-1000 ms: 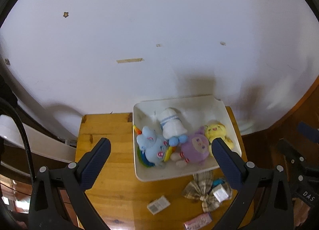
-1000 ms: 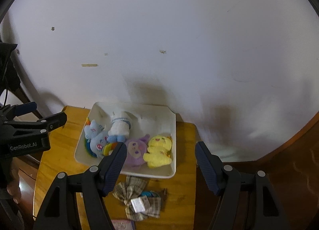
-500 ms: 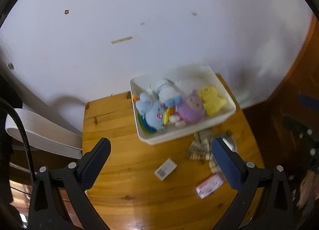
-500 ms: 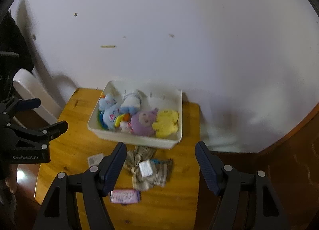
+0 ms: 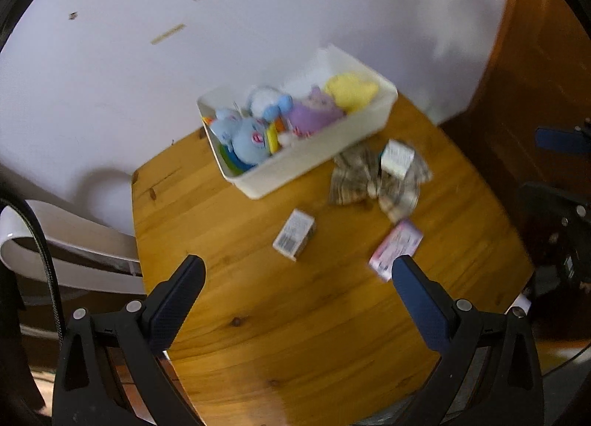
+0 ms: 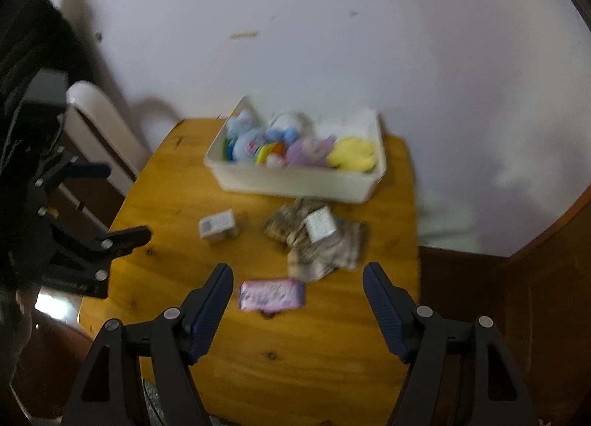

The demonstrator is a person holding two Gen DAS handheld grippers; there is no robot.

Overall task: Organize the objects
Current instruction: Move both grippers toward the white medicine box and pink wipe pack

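Observation:
A white bin (image 5: 306,163) (image 6: 295,178) of plush toys stands at the far side of a small wooden table (image 5: 295,315) (image 6: 177,182). In front of it lie a plaid bow (image 5: 354,174) (image 6: 321,245) with a small white box on it, a small grey box (image 5: 294,232) (image 6: 218,226) and a pink packet (image 5: 396,248) (image 6: 271,294). My left gripper (image 5: 295,274) is open and empty above the table's near part. My right gripper (image 6: 297,280) is open and empty, with the pink packet between its fingertips in view, below them.
A white wall stands behind the table. A white chair back (image 5: 55,241) (image 6: 99,130) is at the left. Dark wood panelling (image 5: 535,56) is at the right. The other gripper shows at each view's edge (image 5: 561,141) (image 6: 74,241).
Both views have pulled back and tilted down. The table and loose items now fill the middle, and the bin sits farther off. Both grippers stay open.

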